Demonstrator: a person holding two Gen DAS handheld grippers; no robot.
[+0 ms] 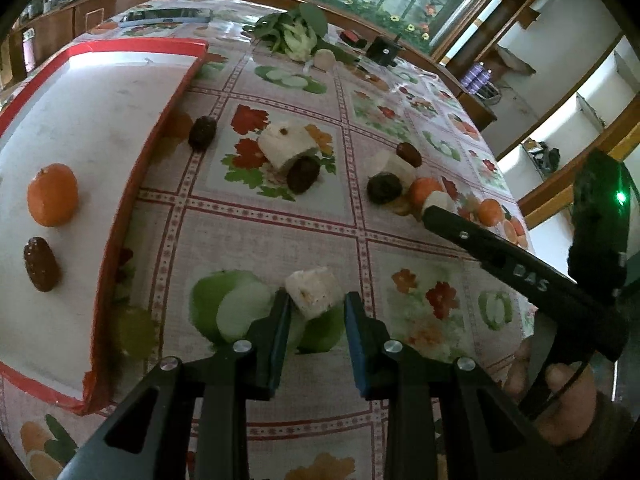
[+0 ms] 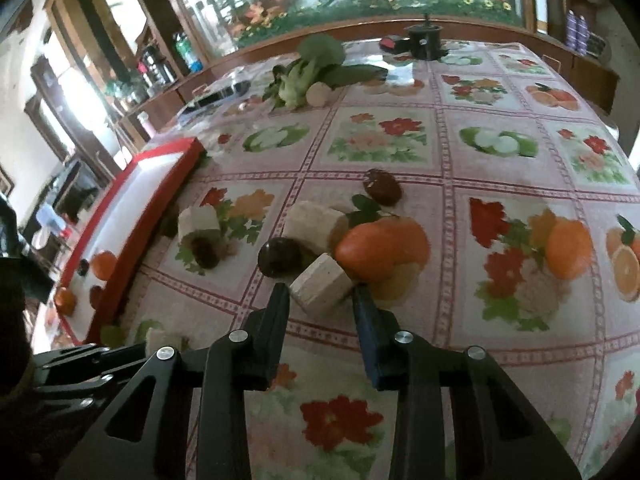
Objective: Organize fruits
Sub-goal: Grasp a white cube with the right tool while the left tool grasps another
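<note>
My left gripper (image 1: 318,300) is shut on a pale white chunk (image 1: 312,290), held just above the flowered tablecloth. Left of it lies a red-rimmed white tray (image 1: 120,208) holding an orange (image 1: 52,194) and a dark date (image 1: 40,264). My right gripper (image 2: 320,294) is shut on another white chunk (image 2: 322,286), right beside an orange (image 2: 380,252) and a dark round fruit (image 2: 280,258). More dates (image 1: 202,132) (image 1: 302,174) (image 2: 382,186) and white chunks (image 1: 286,144) (image 2: 316,220) lie loose on the cloth. From the left wrist, the right gripper (image 1: 430,210) reaches in from the right.
Leafy greens (image 2: 312,68) and a pale round fruit (image 2: 318,94) lie at the table's far side, near a black round device (image 2: 424,42). A wooden ledge and flowered wall run behind. The person's hand (image 1: 560,392) holds the right gripper's handle.
</note>
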